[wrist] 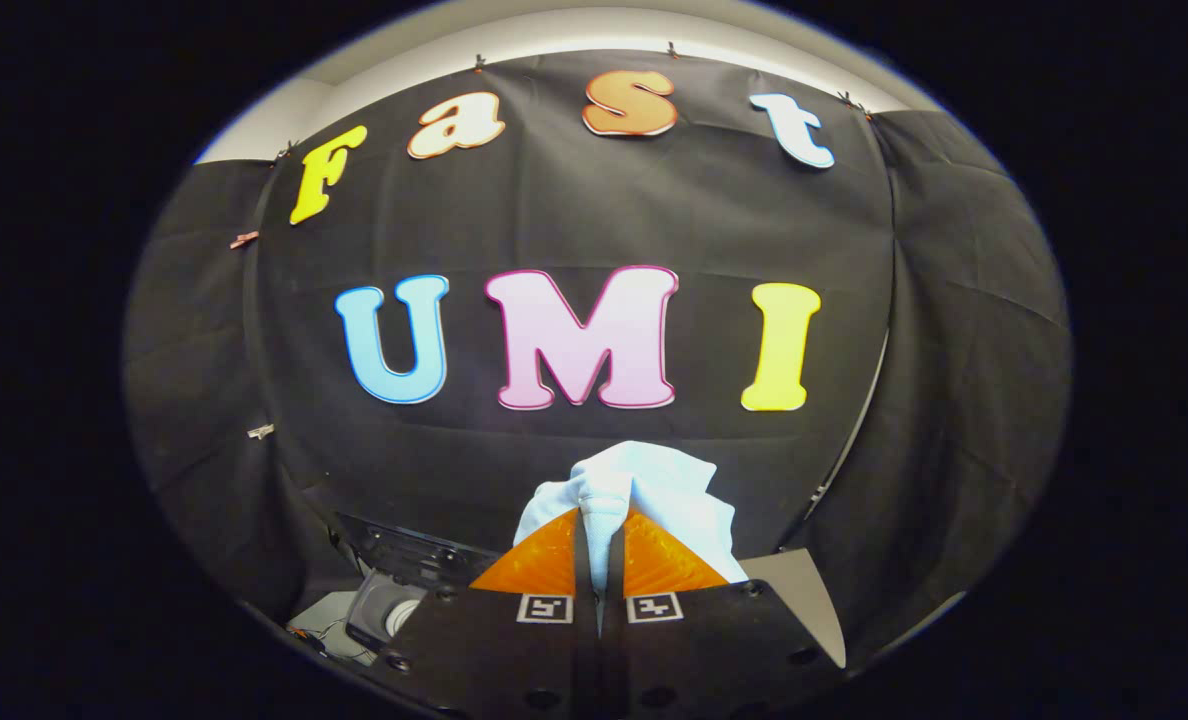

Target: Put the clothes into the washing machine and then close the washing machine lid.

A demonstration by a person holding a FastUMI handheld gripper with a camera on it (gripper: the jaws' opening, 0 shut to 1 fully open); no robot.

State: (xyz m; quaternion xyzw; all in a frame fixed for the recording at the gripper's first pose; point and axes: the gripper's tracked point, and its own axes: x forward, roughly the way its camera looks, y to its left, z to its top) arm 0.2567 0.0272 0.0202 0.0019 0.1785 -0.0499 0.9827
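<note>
My gripper [601,530] is shut on a white cloth [654,490], held up in the air in front of the booth's black wall. The cloth is pinched between both fingers and bunches out above and to the right of the fingertips. Below and left of the fingers I see part of the washing machine [386,608]: a dark control panel and a bit of its light opening, far beneath the gripper. Most of the machine is hidden behind the gripper body.
A grey table surface [804,590] shows to the right of the fingers. Black cloth walls close the booth at the back and on both sides.
</note>
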